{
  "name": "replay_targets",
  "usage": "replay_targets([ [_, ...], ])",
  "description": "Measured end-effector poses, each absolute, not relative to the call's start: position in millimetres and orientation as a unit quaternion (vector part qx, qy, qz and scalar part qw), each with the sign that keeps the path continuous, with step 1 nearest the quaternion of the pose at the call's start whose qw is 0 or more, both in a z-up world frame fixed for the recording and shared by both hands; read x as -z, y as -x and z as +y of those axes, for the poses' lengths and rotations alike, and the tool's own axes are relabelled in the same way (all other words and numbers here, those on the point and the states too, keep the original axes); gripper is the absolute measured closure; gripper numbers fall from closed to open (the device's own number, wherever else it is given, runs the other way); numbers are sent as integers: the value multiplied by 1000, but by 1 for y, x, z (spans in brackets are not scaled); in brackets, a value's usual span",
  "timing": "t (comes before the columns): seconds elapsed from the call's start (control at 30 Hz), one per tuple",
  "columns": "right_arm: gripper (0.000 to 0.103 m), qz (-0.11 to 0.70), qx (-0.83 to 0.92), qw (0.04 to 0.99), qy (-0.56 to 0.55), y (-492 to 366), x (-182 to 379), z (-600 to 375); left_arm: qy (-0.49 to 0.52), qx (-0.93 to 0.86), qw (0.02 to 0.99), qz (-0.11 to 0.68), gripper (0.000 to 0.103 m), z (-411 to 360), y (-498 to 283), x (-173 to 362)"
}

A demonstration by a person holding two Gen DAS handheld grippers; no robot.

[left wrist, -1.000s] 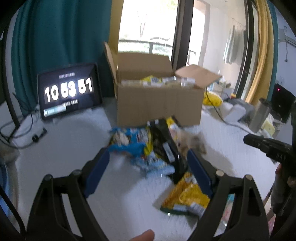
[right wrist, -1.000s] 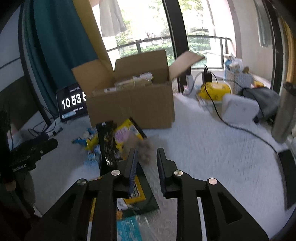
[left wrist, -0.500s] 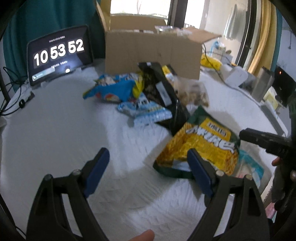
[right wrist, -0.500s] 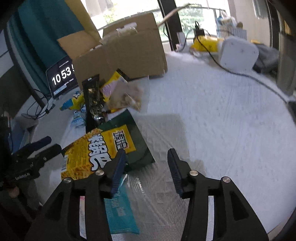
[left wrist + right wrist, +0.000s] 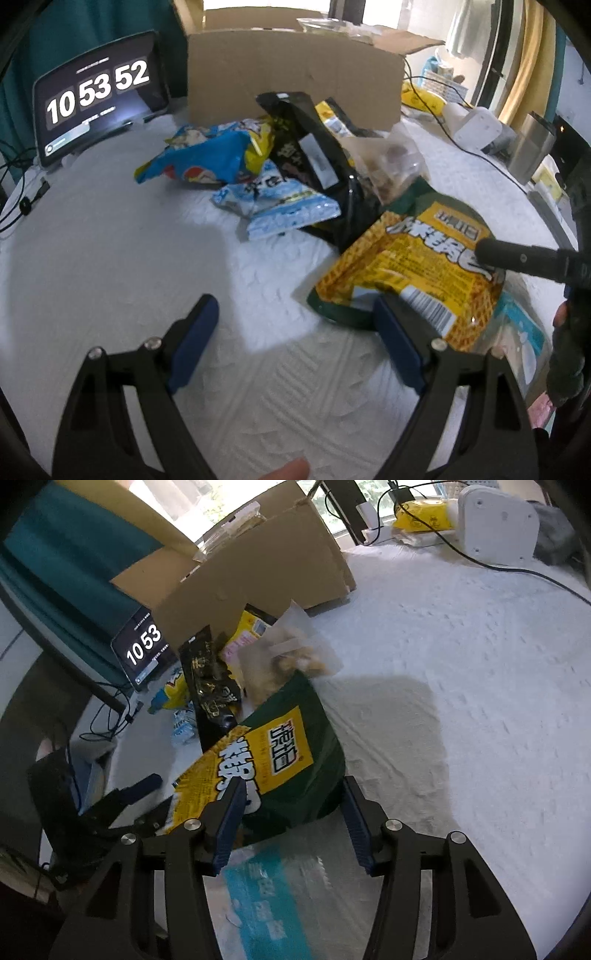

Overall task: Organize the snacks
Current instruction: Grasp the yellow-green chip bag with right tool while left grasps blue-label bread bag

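A yellow-and-green snack bag (image 5: 273, 760) lies on the white table; it also shows in the left wrist view (image 5: 410, 266). My right gripper (image 5: 291, 816) is open, its fingers on either side of the bag's near corner. My left gripper (image 5: 295, 332) is open and empty over bare cloth, its right finger (image 5: 395, 339) by the bag's edge. Behind lie a black bag (image 5: 317, 166), a blue bag (image 5: 207, 158), a pale blue packet (image 5: 280, 206) and a clear bag of nuts (image 5: 291, 657). A cardboard box (image 5: 291, 70) stands open at the back.
A teal-and-clear packet (image 5: 266, 897) lies under my right gripper. A tablet clock (image 5: 96, 96) stands back left with cables. A white device (image 5: 495, 520), a yellow pack (image 5: 421, 513) and a metal cup (image 5: 532, 147) sit at the right.
Both grippers have dropped lower and closer to the table. The right gripper has opened wider and moved up to the yellow-and-green bag.
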State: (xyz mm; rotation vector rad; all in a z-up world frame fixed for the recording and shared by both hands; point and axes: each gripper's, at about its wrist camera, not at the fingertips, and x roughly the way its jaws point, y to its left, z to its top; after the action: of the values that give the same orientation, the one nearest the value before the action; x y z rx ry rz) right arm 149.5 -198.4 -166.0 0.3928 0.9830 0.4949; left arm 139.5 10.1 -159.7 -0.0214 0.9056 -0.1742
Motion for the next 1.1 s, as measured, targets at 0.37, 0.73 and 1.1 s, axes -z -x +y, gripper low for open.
replay_targets([
  [0.37, 48, 468, -264, 828, -164, -164, 161, -159, -9, 117, 891, 440, 16, -7, -152, 160],
  [0.73, 88, 392, -252, 873, -143, -135, 120, -181, -5, 119, 905, 409, 16, -13, -128, 136],
  [1.1, 88, 316, -190, 917, -154, -97, 81, -245, -49, 230, 893, 385, 16, -76, -80, 111],
])
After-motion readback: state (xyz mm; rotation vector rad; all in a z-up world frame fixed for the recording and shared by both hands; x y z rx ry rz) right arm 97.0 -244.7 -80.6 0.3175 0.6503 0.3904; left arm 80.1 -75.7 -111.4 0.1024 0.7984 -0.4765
